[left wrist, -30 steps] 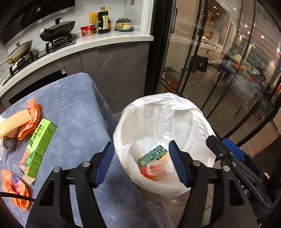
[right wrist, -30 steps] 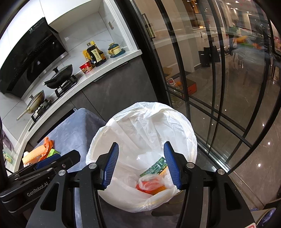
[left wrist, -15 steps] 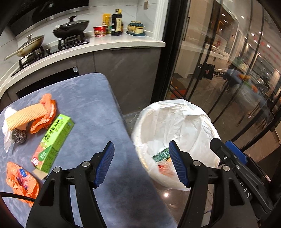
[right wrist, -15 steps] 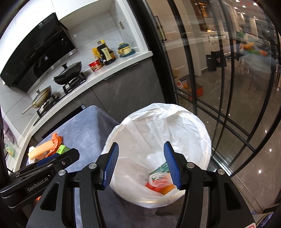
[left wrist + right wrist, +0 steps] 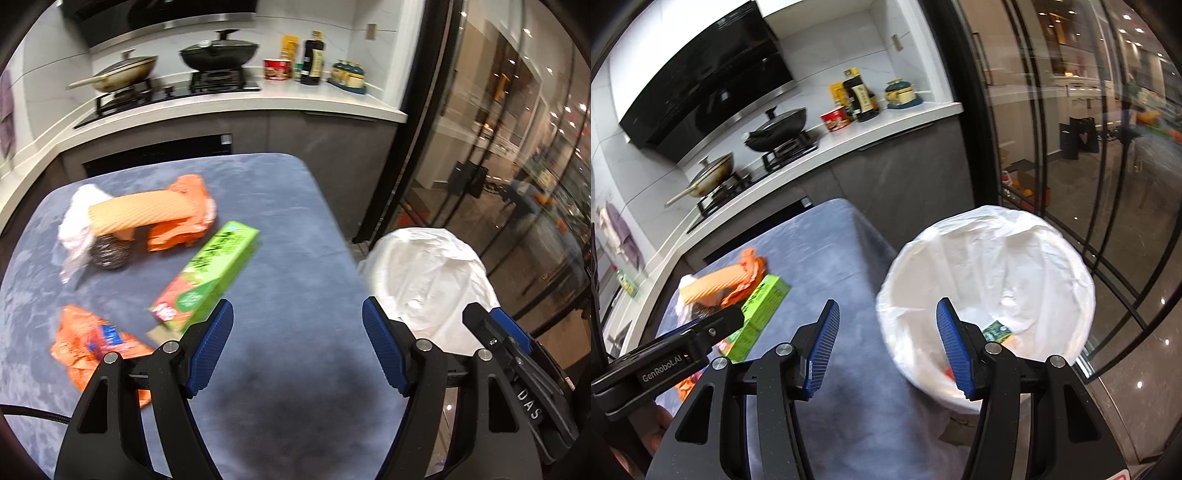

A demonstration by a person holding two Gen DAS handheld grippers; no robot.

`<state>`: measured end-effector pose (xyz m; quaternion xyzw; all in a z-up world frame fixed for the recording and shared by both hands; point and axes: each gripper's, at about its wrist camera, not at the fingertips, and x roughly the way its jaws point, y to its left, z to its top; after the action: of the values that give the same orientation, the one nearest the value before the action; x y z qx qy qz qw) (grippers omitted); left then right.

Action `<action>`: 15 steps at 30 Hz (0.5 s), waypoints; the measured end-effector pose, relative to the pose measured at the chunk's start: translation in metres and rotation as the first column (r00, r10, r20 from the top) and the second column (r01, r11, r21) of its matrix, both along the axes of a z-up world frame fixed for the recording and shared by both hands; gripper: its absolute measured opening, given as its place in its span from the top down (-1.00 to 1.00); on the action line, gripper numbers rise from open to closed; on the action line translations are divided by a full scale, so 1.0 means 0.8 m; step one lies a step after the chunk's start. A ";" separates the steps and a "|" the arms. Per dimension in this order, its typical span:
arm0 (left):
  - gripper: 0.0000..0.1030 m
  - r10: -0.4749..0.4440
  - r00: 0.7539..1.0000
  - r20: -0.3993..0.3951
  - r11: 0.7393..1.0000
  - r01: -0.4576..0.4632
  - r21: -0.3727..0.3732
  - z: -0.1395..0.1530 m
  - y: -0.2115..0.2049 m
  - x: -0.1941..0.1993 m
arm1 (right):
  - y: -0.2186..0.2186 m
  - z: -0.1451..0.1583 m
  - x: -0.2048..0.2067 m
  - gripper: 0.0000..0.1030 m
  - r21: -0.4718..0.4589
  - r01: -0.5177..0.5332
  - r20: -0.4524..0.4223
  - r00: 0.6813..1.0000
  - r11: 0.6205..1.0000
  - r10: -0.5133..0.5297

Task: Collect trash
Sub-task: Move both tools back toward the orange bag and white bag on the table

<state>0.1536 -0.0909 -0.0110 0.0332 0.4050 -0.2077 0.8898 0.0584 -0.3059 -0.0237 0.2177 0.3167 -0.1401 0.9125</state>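
Observation:
On the blue-grey table [image 5: 288, 229] lie a green box [image 5: 207, 277], an orange wrapper [image 5: 92, 343], a second orange wrapper [image 5: 184, 225] under a ridged tan sponge [image 5: 136, 212], a steel scourer [image 5: 109, 253] and a crumpled white plastic piece [image 5: 77, 229]. The white-lined bin [image 5: 990, 280] stands off the table's right edge with trash in its bottom [image 5: 997, 328]. My left gripper [image 5: 297, 339] hovers over the table's near right part, empty, its jaws opening. My right gripper [image 5: 886, 343] hangs open and empty over the gap between table [image 5: 827, 258] and bin. The green box [image 5: 761, 306] also shows there.
A kitchen counter [image 5: 258, 96] with a hob, two pans [image 5: 218, 51] and bottles runs behind the table. Black-framed glass doors [image 5: 1052, 147] stand right of the bin. The left gripper's body [image 5: 665, 354] crosses the lower left of the right wrist view.
Both grippers have swung left, away from over the bin and toward the table. The bin has slid to the right in both views. The left jaws stand a little wider.

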 end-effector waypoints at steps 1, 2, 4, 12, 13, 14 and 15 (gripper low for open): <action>-0.33 0.019 1.000 0.001 1.000 -0.019 0.005 0.000 0.013 0.001 | 0.007 0.000 0.003 -0.04 -0.001 -0.011 -0.001 1.000 1.000 0.011; -0.33 0.029 1.000 0.000 1.000 -0.029 0.006 0.000 0.020 0.003 | 0.013 0.001 0.005 -0.04 -0.002 -0.018 -0.002 1.000 1.000 0.018; -0.34 0.060 0.998 -0.006 0.998 -0.060 0.008 -0.002 0.041 0.006 | 0.028 0.002 0.011 -0.04 -0.003 -0.039 -0.005 0.999 0.999 0.039; -0.48 0.169 0.985 -0.024 0.985 -0.169 0.021 -0.008 0.117 0.019 | 0.088 0.004 0.037 -0.12 -0.015 -0.118 -0.012 0.993 0.993 0.118; -0.48 0.184 0.983 -0.029 0.983 -0.183 0.022 -0.009 0.129 0.021 | 0.095 0.004 0.040 -0.12 -0.016 -0.127 -0.014 0.992 0.992 0.127; -0.48 0.191 0.981 -0.030 0.982 -0.190 0.021 -0.010 0.136 0.022 | 0.102 0.004 0.043 -0.12 -0.016 -0.135 -0.015 0.991 0.991 0.135; -0.48 0.206 0.978 -0.033 0.978 -0.205 0.021 -0.011 0.147 0.025 | 0.109 0.004 0.047 -0.12 -0.017 -0.146 -0.017 0.989 0.989 0.146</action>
<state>0.1732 0.0269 -0.0196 -0.0045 0.4235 -0.1116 0.8990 0.0958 -0.2183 -0.0207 0.1845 0.3375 -0.0777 0.9198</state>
